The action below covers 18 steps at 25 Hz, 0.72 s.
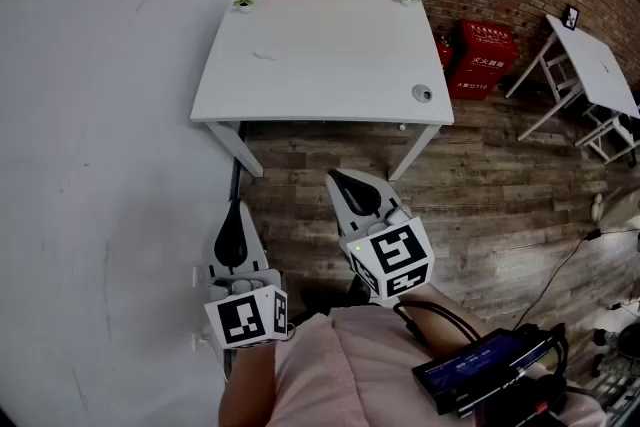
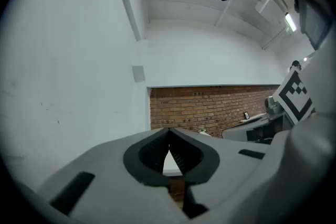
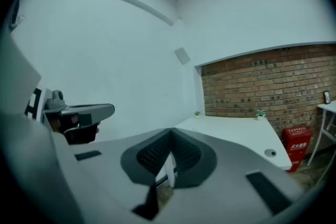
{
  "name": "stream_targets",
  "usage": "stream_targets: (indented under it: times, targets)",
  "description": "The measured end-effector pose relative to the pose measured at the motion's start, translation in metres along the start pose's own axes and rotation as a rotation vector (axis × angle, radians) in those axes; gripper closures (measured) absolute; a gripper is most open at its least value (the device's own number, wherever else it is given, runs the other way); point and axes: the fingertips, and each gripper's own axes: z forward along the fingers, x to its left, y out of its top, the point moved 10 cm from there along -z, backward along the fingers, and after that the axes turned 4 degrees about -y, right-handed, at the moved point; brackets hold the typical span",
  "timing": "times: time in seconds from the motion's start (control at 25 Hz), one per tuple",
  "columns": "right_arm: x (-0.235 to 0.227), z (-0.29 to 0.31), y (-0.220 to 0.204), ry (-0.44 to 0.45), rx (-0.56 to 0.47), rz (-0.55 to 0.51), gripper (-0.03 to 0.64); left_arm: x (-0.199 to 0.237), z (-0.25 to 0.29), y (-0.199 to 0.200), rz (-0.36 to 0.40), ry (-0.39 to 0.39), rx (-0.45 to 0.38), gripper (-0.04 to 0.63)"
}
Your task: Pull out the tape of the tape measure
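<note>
we find no tape measure in any view, so we cannot say where it lies. nothing of the task looks begun: finding the tape measure, holding it and drawing the tape out are all left, as we judge.

the left gripper (image 1: pixel 236 207) has its jaws pressed together with nothing between them; only a sliver of table shows through the gap behind the pads. the right gripper (image 1: pixel 336 175) is likewise closed and empty. both hang side by side over the wooden floor (image 1: pixel 480 205), and the white table (image 1: pixel 320 55) stands well ahead of their tips.

ahead of the right gripper, near the table's front corner, sits a small round disc (image 1: pixel 423 93). it is too small to tell whether it is a cable hole or something else. ahead of the left gripper is a faint pale mark (image 1: pixel 262 55) that we cannot make out. two potted plants (image 1: pixel 244 1) stand at the far corners.

the person's body cuts off the floor behind the grippers, and the space under the table is shaded.
</note>
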Motion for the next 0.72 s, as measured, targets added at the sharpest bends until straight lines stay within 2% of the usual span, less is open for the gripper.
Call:
stream_targets:
  times: [0.36,0.4,0.44,0.52,0.72]
  targets:
    - [-0.002,-0.003,-0.004,-0.036,0.0,0.023,0.611,-0.002,-0.004,-0.004,-0.005,0.016,0.011,0.591]
    - [-0.003,-0.004,-0.005,-0.032,0.004,0.035,0.561,-0.003,-0.004,-0.004,-0.003,0.024,0.016,0.584]
    - [-0.005,-0.004,-0.005,-0.024,0.01,0.048,0.448,-0.004,-0.004,-0.004,-0.002,0.028,0.019,0.513]
    - [-0.007,-0.005,-0.006,-0.021,0.013,0.062,0.445,-0.006,-0.004,-0.005,-0.003,0.027,0.017,0.492]
    - [-0.015,-0.01,-0.005,-0.021,0.005,0.055,0.44,-0.014,-0.005,-0.003,0.005,0.031,0.011,0.494]
